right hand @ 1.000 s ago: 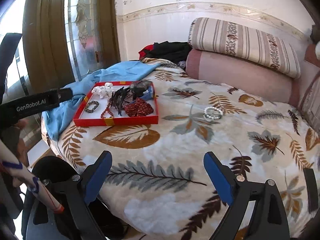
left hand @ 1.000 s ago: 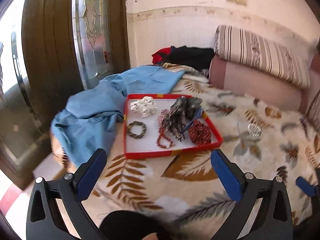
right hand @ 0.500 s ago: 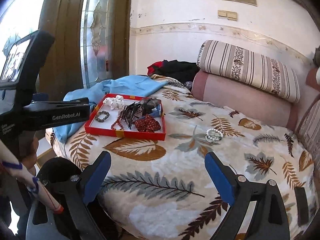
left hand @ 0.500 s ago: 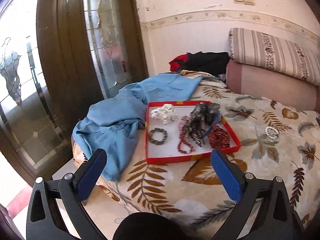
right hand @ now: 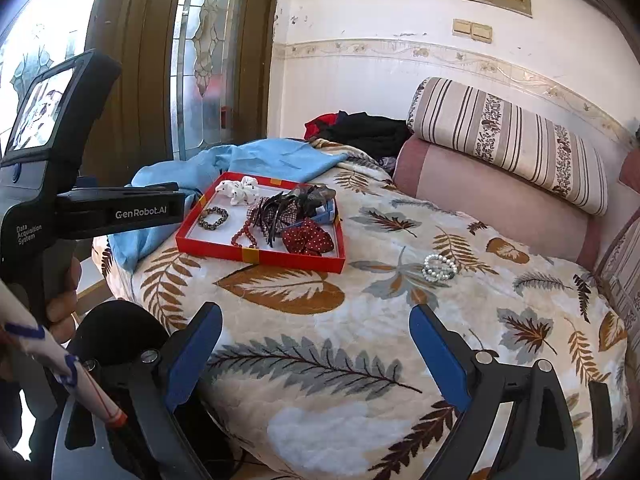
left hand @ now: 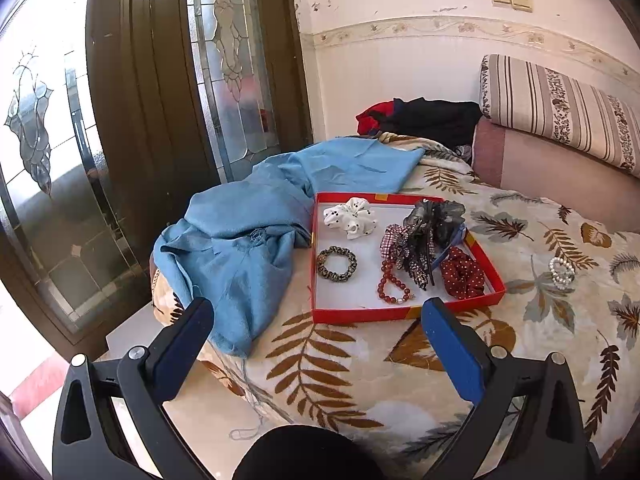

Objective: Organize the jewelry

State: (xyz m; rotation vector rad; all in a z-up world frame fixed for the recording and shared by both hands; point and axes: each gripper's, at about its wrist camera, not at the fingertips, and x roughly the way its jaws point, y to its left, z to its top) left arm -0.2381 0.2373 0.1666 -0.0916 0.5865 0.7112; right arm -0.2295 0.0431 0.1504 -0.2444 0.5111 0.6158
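Both grippers are hanging back from the bed, and both have been pulling up and away over the last second: the red tray is now sitting smaller and farther off in each view than it did a second ago, with more of the door and wall showing. The left gripper is holding its jaws wide with nothing between them, and the right gripper is doing the same. Nothing is being carried, so the sorting is probably only starting or pausing between pieces.

Inside the tray a white scrunchie, a beaded bracelet, a red bead string, a dark tangle of hair pieces and a dotted red scrunchie are lying. One pearl bracelet is lying on the leaf-print blanket, well apart from the tray on its right, and looks like the likely next pick.

A blue cloth is touching the tray's left side. Only the right wrist view is showing the left gripper's body from the side, with a hand wrapping its handle; the left wrist view is showing the tray's contents more plainly.
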